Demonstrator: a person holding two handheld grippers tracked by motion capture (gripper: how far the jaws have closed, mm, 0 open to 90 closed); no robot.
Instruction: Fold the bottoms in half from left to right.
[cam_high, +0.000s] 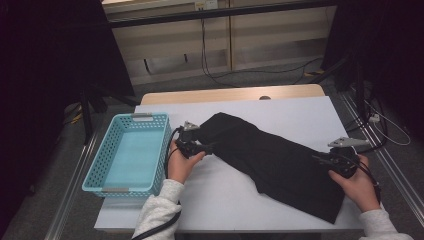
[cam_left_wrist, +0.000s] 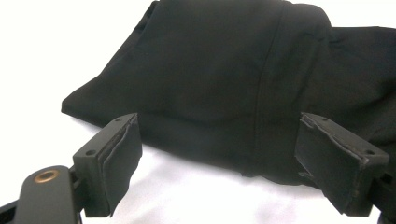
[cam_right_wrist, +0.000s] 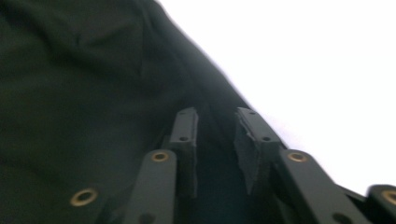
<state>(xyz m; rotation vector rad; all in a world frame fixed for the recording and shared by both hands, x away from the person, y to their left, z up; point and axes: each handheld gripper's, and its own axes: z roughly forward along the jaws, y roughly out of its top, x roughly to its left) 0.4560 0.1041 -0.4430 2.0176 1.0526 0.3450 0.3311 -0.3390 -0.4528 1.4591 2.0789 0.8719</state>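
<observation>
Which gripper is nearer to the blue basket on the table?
The left. The left gripper sits just beside the blue basket, at the near end of the black garment. The right gripper is across the garment, at its far end.

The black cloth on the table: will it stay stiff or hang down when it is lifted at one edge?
The black cloth will probably sag, since it lies flat with soft folds. It likely bunches rather than slides when pushed. It looks light.

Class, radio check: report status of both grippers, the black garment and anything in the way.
Left gripper open at black garment edge. Right gripper narrowly open over cloth, grip uncertain. Blue basket alongside, apart.
</observation>
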